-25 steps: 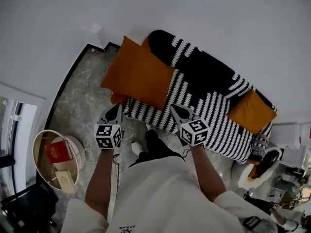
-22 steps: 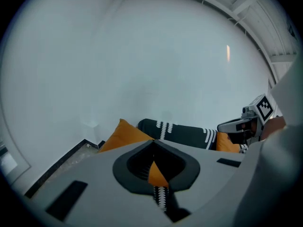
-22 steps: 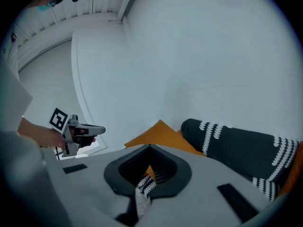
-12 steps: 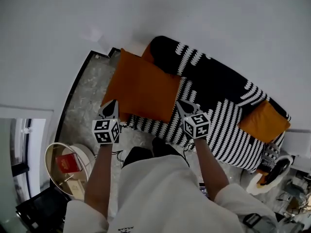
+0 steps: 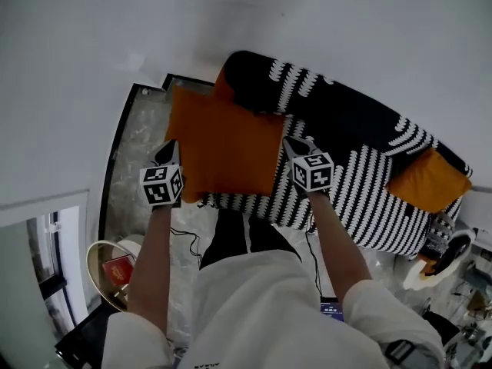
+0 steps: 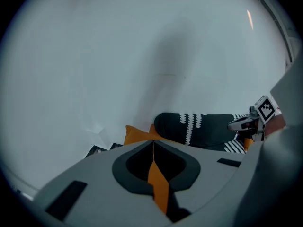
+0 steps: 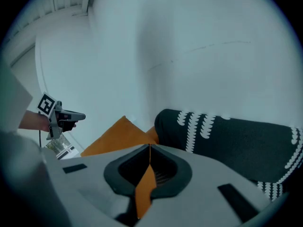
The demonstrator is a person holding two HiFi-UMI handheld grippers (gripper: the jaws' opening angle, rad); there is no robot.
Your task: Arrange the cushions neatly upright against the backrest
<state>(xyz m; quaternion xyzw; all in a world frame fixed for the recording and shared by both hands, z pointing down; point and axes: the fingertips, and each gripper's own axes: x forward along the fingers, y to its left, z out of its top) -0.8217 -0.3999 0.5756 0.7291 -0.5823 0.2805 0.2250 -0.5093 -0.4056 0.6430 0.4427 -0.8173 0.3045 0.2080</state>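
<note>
A grey marbled floor [image 5: 138, 141] with a black border strip [image 5: 115, 156] along its edge meets the white wall [image 5: 323, 21]. Near the floor's lower left corner stands a round pale side table [image 5: 94, 266] carrying a red box [image 5: 118, 270]. A thin black cable [image 5: 184, 241] lies mid-floor, and blurred clutter [image 5: 430, 271] sits at the lower right

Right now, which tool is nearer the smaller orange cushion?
Right. Right tool at the large orange cushion's edge facing the smaller orange cushion; left tool at its opposite edge.

Large orange cushion [image 5: 223, 148], square, lies askew between left fingers [image 5: 170, 151] and right fingers [image 5: 297, 146], edges near both. Small orange cushion [image 5: 427, 181] sits well right of right fingers.
</note>
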